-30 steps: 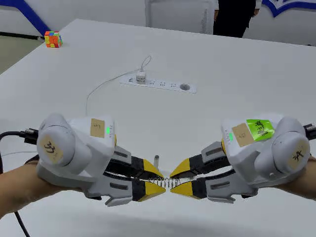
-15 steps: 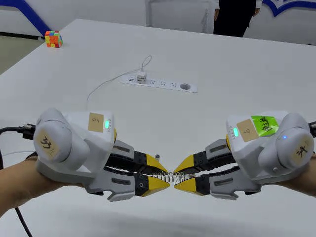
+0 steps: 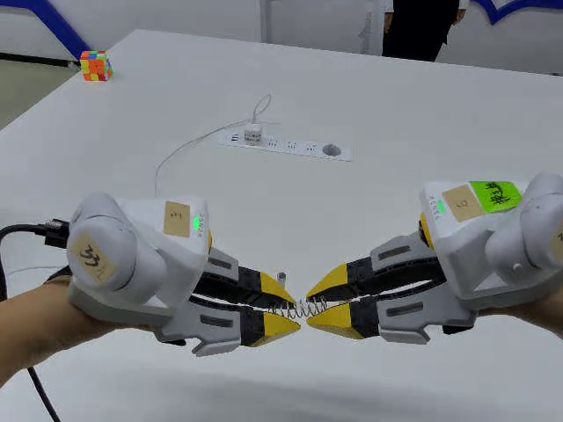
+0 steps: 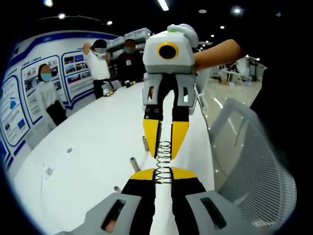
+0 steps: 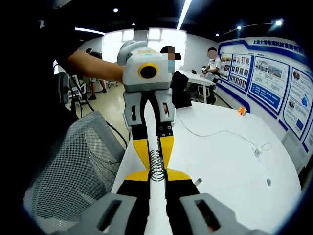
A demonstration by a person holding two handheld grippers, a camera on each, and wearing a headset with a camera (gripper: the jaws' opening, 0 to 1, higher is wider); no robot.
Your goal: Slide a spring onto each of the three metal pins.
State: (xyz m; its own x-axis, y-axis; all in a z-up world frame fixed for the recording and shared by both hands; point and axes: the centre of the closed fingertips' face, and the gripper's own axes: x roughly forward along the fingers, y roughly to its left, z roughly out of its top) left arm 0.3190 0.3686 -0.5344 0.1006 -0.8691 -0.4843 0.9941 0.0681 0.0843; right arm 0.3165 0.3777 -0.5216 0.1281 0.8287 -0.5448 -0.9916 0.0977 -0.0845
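Spring (image 3: 300, 308) is held roughly level between the two grippers, in the air just above the white table (image 3: 396, 114). Left gripper (image 3: 289, 310) has its yellow-tipped jaws pressed in on the spring's left end. Right gripper (image 3: 313, 307) pinches the right end the same way. The two sets of tips face each other, near but apart, with the coils bridging the gap. In the left gripper view the coils run from that gripper's own narrow-gapped jaws straight up into the opposing pair, and the right gripper view shows the same thing mirrored. One metal pin (image 3: 281, 279) stands upright on the table just behind the spring in the head view. Left gripper view shows three pins (image 4: 134, 164) in a row on the table, left of the jaws, all upright. Further back: power strip (image 3: 286, 146) with a white plug and cable, and a coloured cube (image 3: 94, 67) near the far left edge.
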